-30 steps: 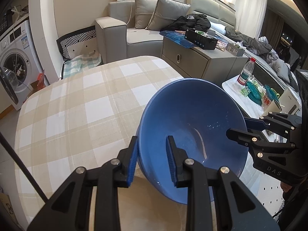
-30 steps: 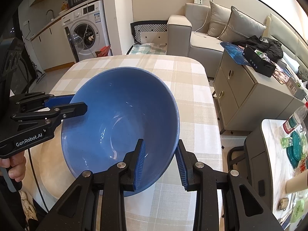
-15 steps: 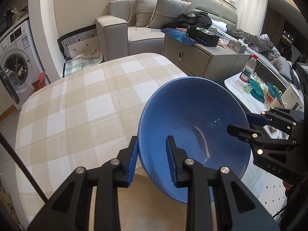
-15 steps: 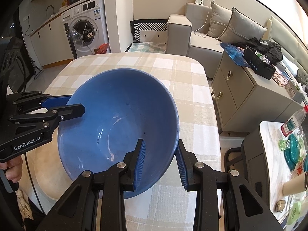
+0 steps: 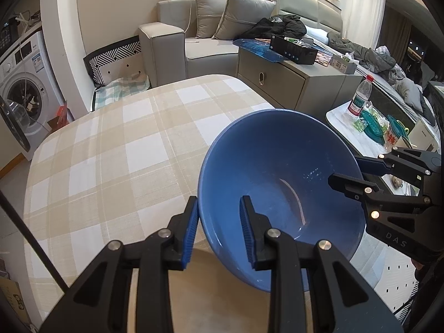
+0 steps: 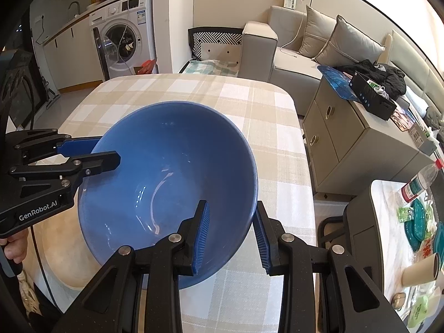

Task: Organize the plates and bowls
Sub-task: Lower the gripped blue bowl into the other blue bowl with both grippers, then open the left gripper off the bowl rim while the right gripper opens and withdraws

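A large blue bowl (image 5: 280, 183) hangs tilted above the checked table (image 5: 116, 152), held from both sides. My left gripper (image 5: 219, 222) is shut on its near rim, one finger inside and one outside. My right gripper (image 6: 231, 230) is shut on the opposite rim in the same way; the bowl also shows in the right wrist view (image 6: 169, 177). Each gripper shows in the other's view, the right one (image 5: 358, 177) and the left one (image 6: 91, 155). A beige plate (image 5: 199, 285) lies on the table under the bowl, mostly hidden.
A grey sofa (image 5: 211, 38) and a low cabinet (image 5: 291, 77) stand beyond the table's far edge. A small side table (image 5: 369, 130) at the right carries a water bottle and teal dishes. A washing machine (image 6: 125, 38) stands at the left.
The bowl, held by both grippers, has moved slightly forward over the table and sunk a little. Both grips are unchanged.
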Demonstrator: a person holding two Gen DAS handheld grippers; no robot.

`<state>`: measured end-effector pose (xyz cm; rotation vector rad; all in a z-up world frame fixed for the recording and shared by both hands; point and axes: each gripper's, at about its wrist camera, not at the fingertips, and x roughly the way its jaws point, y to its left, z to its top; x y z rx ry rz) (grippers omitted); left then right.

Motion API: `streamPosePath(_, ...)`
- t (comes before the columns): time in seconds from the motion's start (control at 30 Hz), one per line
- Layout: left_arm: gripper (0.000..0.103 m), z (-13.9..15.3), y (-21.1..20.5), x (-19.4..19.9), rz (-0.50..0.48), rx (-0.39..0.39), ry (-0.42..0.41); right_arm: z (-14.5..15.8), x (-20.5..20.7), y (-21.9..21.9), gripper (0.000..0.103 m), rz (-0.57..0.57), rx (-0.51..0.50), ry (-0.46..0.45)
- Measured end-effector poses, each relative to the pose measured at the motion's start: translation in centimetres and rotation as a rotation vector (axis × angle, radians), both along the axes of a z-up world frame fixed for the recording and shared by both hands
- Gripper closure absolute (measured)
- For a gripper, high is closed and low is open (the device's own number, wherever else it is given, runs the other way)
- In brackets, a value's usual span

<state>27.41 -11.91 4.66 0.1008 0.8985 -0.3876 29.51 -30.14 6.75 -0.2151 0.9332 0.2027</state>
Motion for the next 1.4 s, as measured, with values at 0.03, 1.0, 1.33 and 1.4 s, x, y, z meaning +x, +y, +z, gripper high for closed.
streamPosePath(0.03,0.073,0.0,0.0,-0.1,-0.003,0.004,-0.002,0.0,0.0,0.0,0.071,0.001,-0.002,0.000)
streamPosePath(1.0,0.047,-0.4,1.2,-0.5,0.008,-0.033,-0.007,0.1,-0.4,-1.7,0.033,-0.008,0.057,-0.024)
streamPosePath(1.33,0.041,-1.0,2.2,-0.7,0.049,-0.048,0.002,-0.9,-0.5,-3.1,0.016,-0.036,0.138,-0.009)
streamPosePath(1.4,0.041,-1.1,2.2,-0.7,0.050,-0.049,0.002,-1.0,-0.4,-3.3,0.015,-0.040,0.154,-0.007)
